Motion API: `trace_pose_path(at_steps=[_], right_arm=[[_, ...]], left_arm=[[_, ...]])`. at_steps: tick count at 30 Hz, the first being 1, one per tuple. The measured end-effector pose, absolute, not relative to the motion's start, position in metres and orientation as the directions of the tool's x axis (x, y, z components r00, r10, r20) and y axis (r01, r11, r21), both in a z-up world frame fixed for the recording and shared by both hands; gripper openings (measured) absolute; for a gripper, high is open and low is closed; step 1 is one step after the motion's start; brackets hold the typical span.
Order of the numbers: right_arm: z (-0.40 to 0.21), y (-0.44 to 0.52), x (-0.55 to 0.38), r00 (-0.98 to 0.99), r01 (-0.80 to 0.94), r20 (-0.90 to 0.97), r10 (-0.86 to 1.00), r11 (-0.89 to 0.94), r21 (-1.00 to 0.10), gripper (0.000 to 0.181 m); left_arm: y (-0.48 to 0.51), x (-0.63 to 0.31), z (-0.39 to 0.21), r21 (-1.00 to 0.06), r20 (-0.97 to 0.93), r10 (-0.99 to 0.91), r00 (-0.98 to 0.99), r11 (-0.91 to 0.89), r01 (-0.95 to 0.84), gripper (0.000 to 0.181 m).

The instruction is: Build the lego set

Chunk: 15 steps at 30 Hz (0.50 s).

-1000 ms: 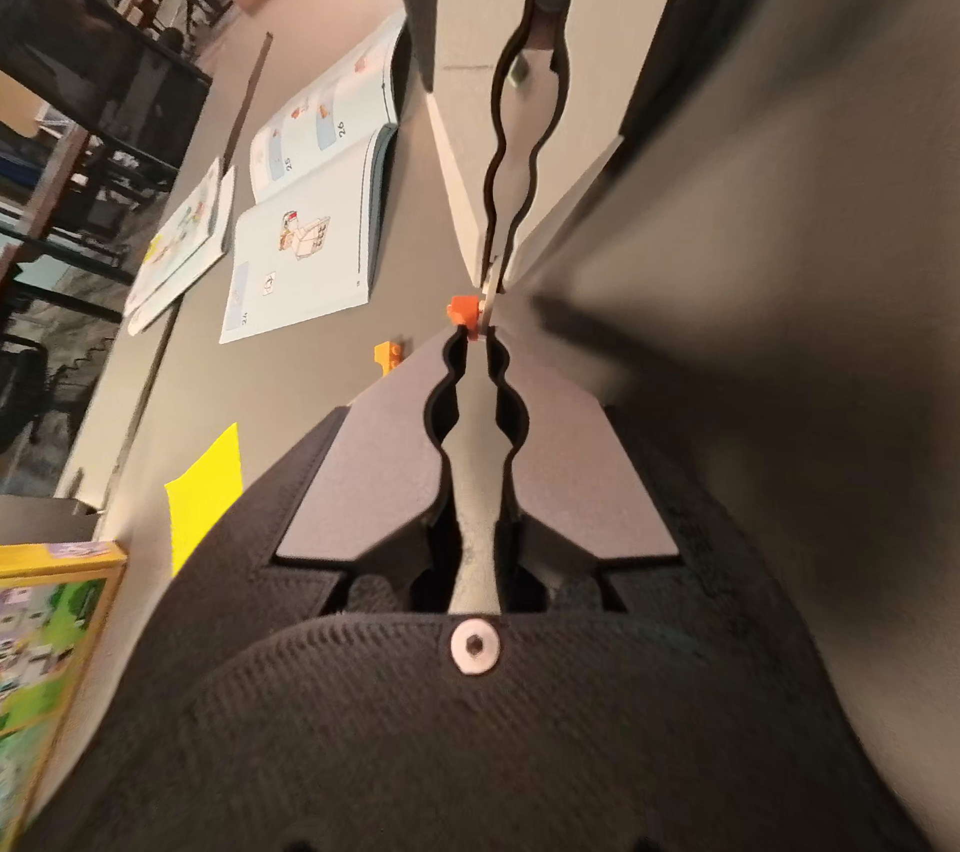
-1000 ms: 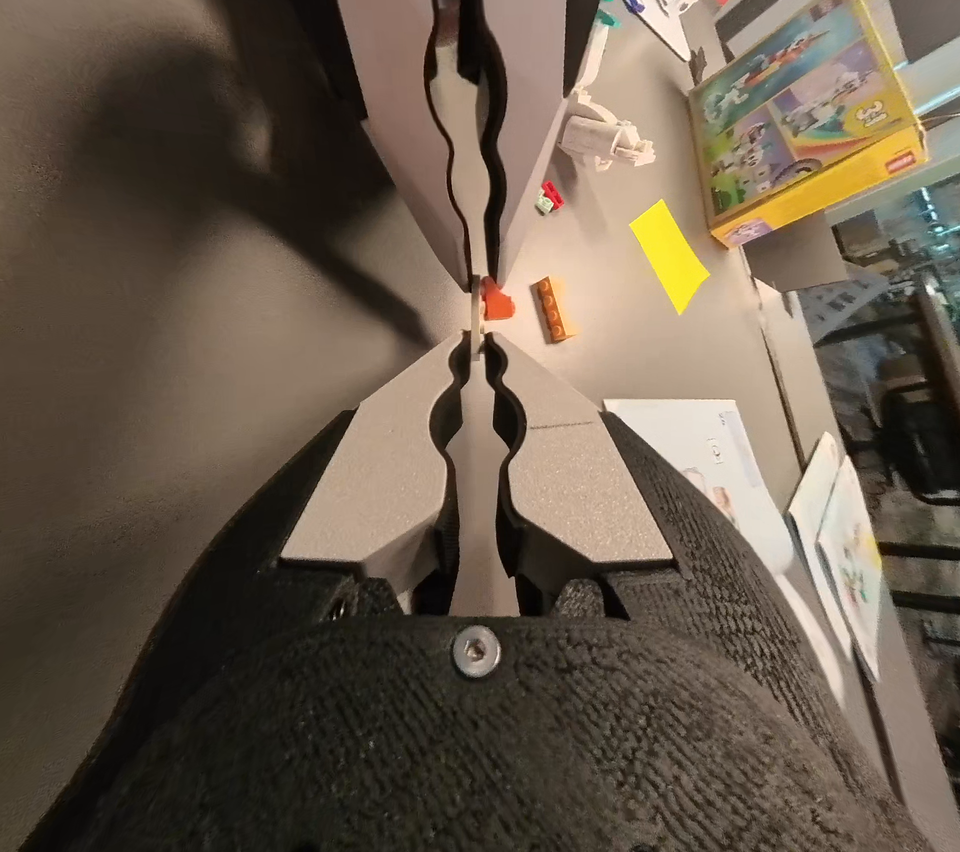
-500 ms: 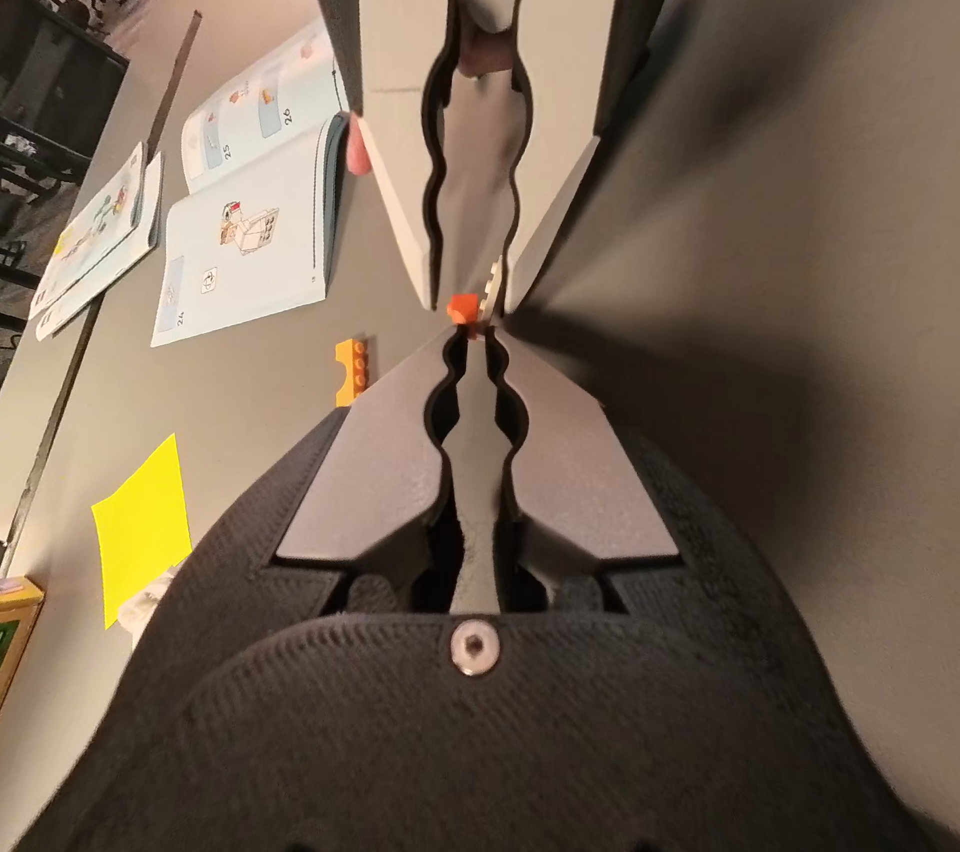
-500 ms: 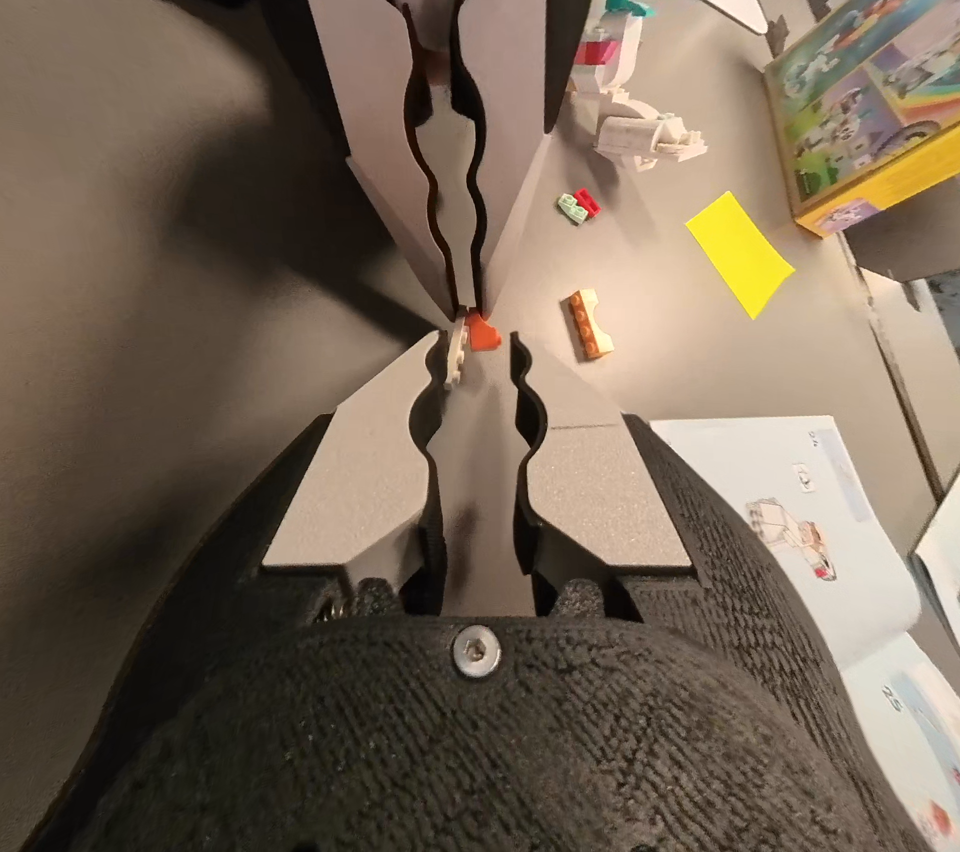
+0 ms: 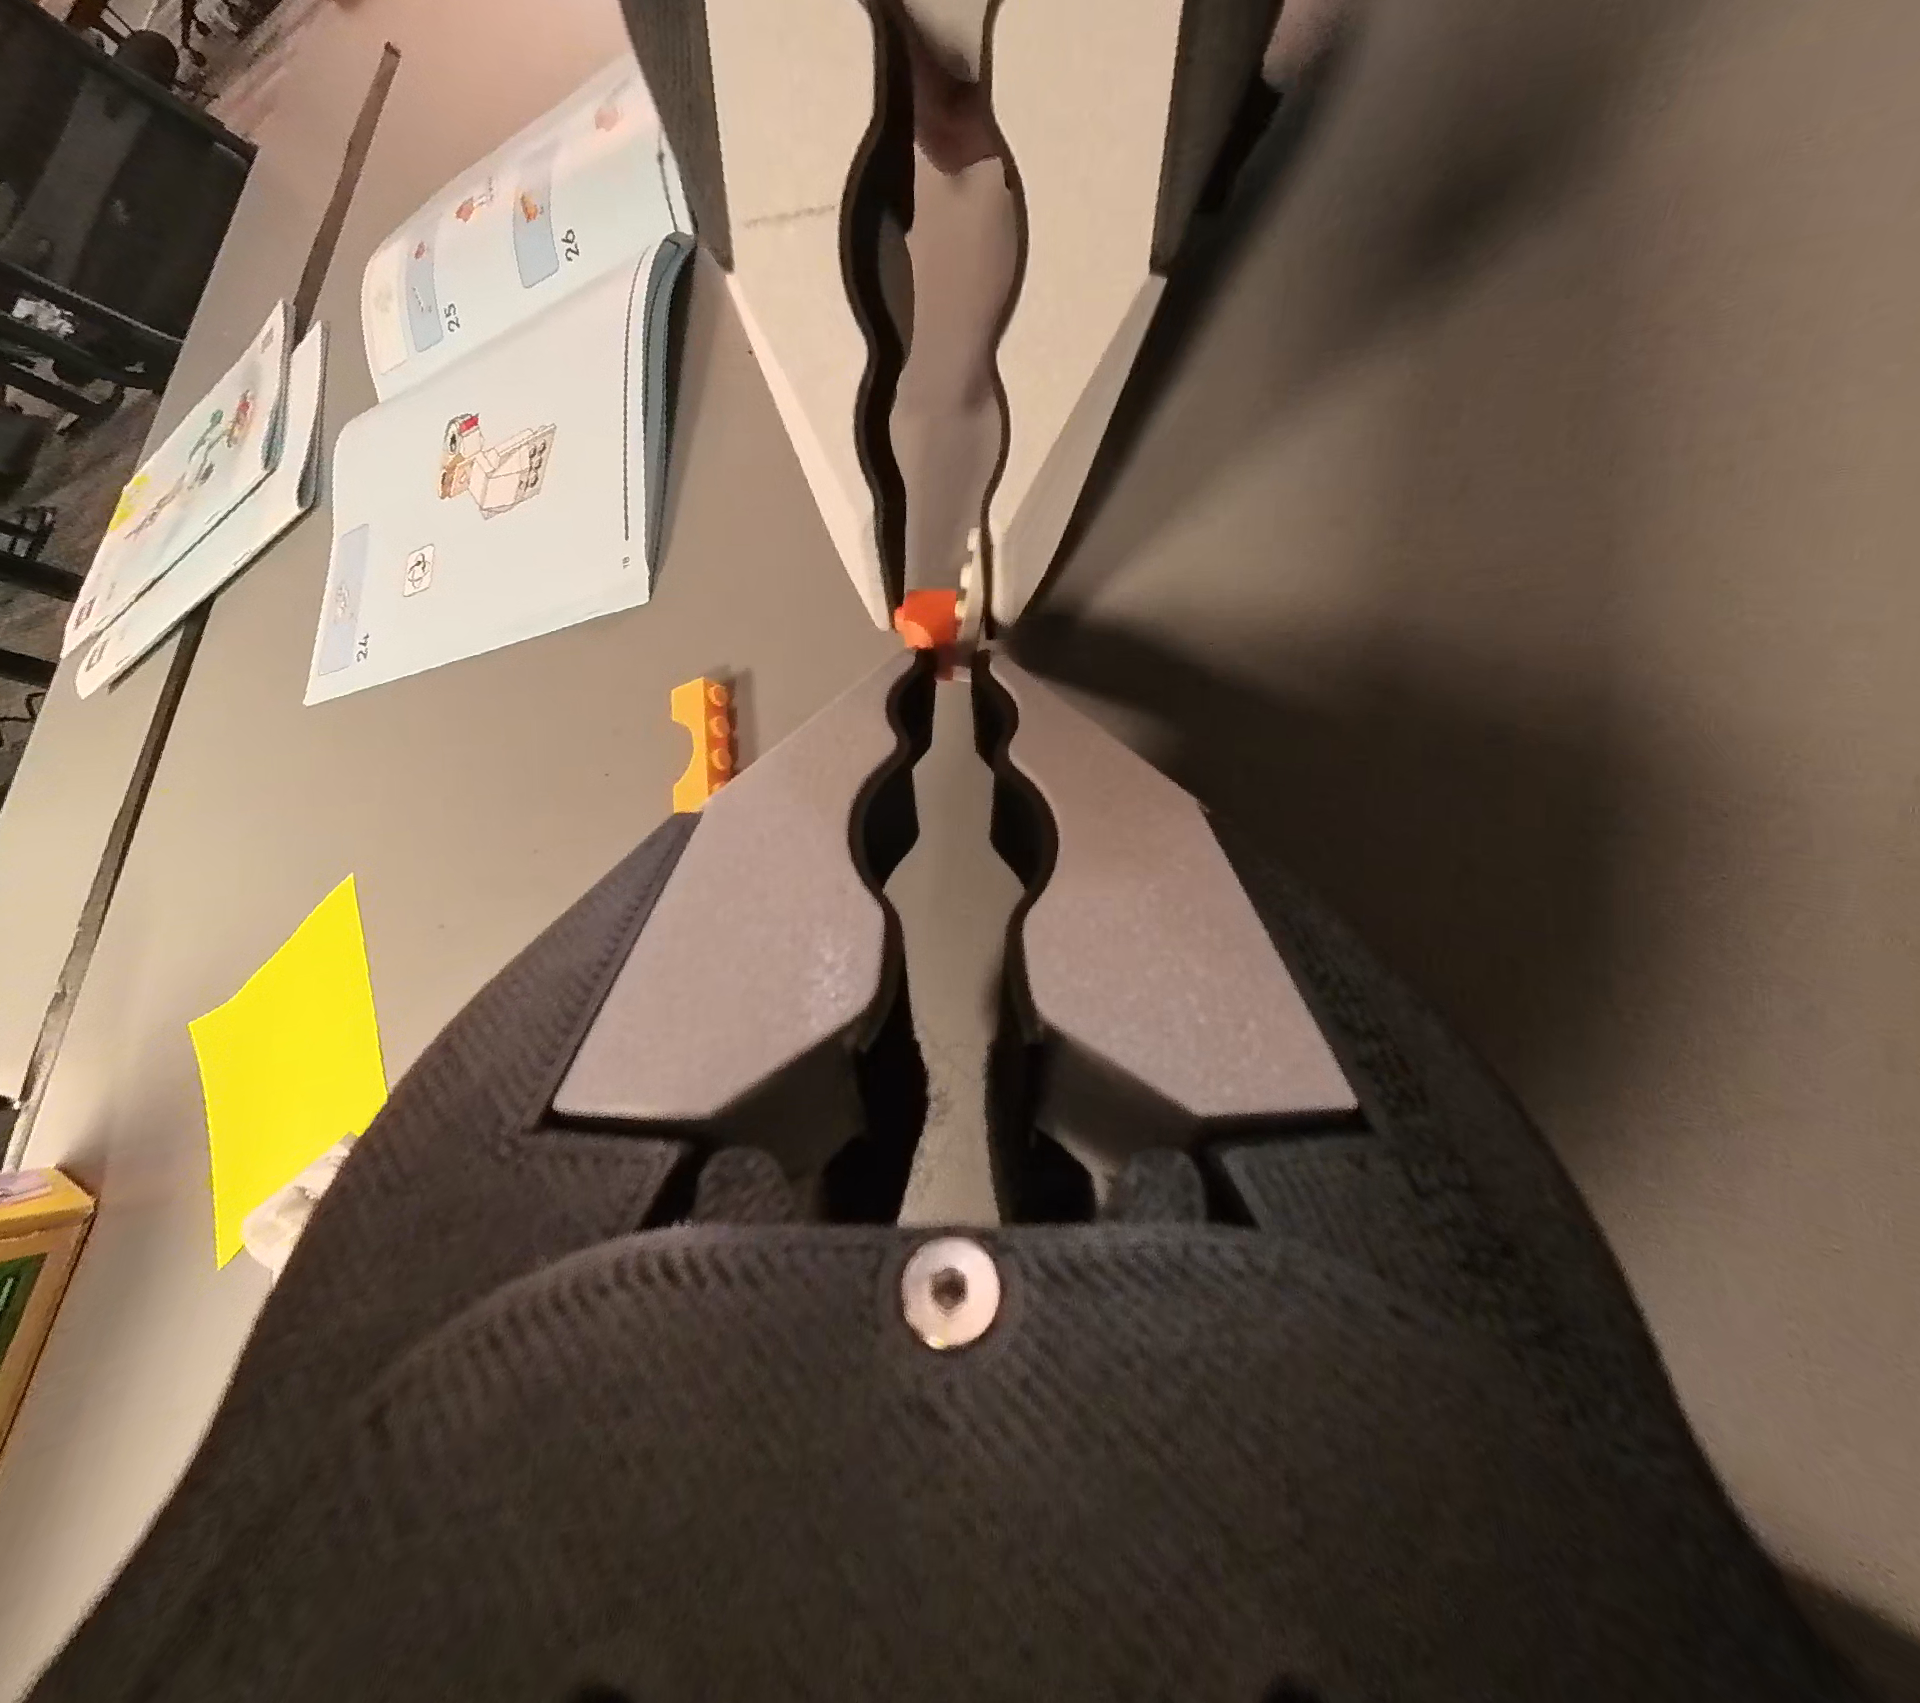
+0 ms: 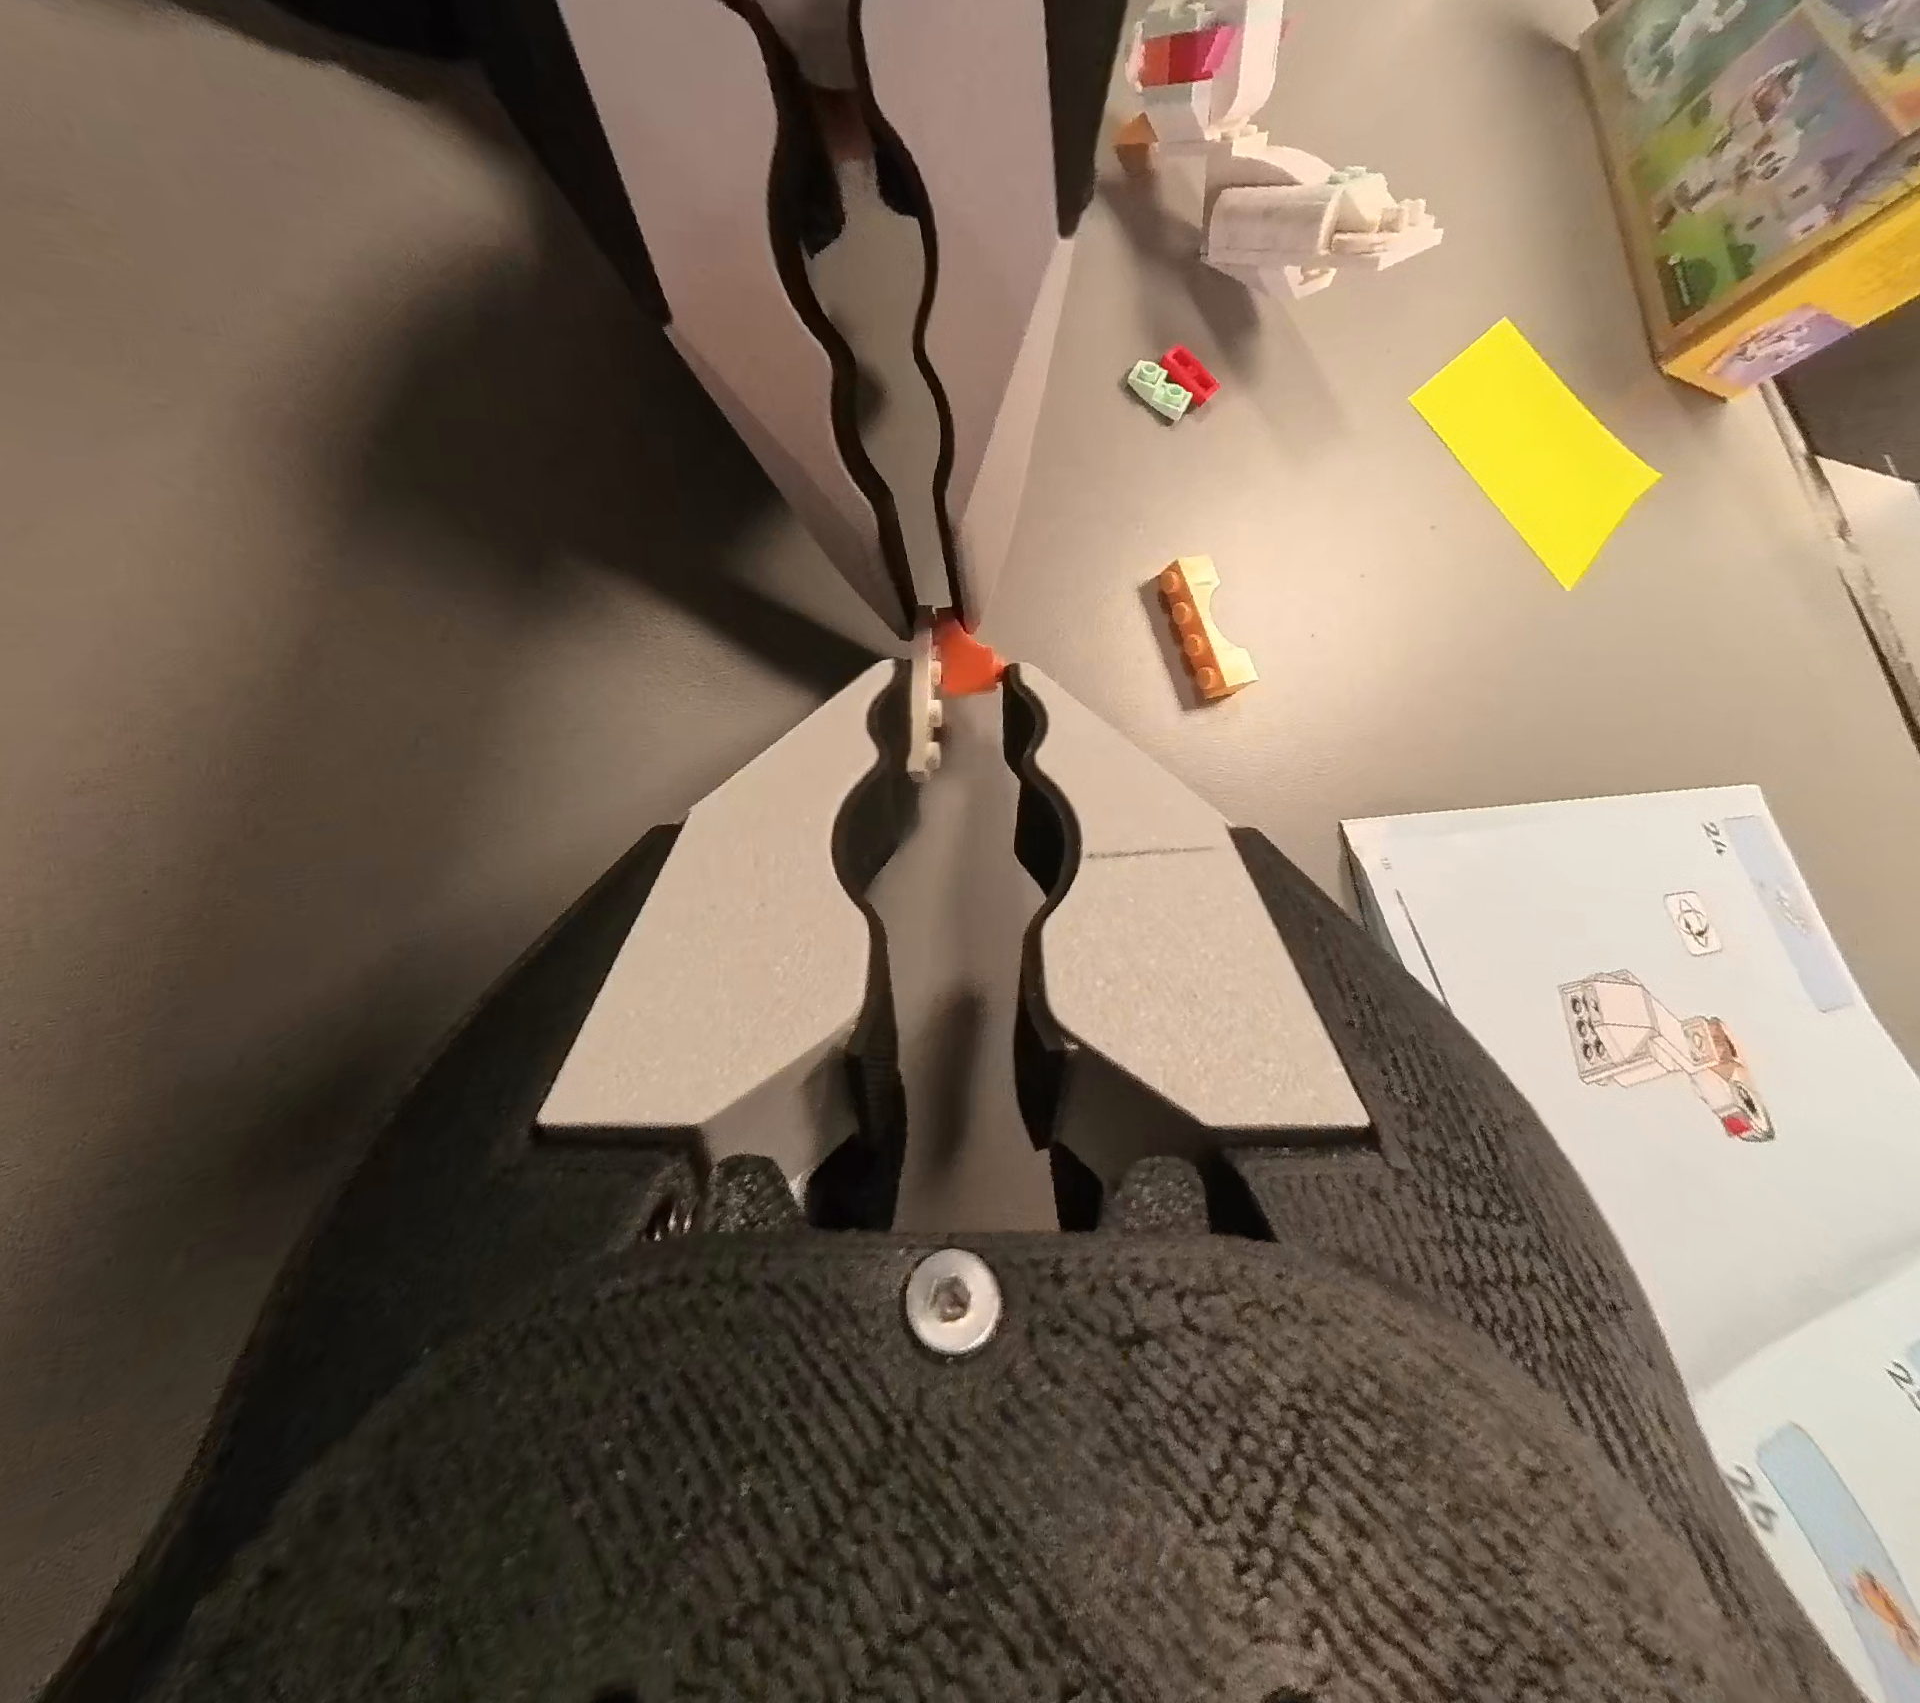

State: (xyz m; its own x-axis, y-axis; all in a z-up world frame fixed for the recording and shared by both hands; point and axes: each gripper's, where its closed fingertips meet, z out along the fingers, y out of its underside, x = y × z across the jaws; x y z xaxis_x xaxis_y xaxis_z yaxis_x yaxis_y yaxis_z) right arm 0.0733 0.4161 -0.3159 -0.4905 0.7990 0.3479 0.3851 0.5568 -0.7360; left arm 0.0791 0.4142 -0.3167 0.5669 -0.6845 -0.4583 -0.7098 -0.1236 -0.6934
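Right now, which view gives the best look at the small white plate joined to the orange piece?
The right wrist view: the white plate shows lengthwise with its studs, lying against one finger of the open right gripper, joined to the orange piece. The left wrist view shows only a sliver of it, mostly hidden behind the gripper fingers.

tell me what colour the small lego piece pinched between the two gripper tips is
Orange small lego piece, clearest in the right wrist view.
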Motion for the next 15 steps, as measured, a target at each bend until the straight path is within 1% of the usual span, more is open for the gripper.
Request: trace_pose_path(at_steps=[11,15], right_arm=[[-0.3179,0.4197,0.0721,-0.426,0.405,0.496,0.757,0.650,-0.643,0.012],[-0.3172,0.4186,0.0726,-0.430,0.376,0.548,0.718,0.694,-0.614,0.012]], left_arm=[[0.4143,0.0788,-0.3169,-0.687,-0.468,-0.677,0.568,-0.126,-0.716,0.007],[0.4137,0.0787,-0.3174,-0.659,-0.509,-0.671,0.539,-0.100,-0.746,0.007]])
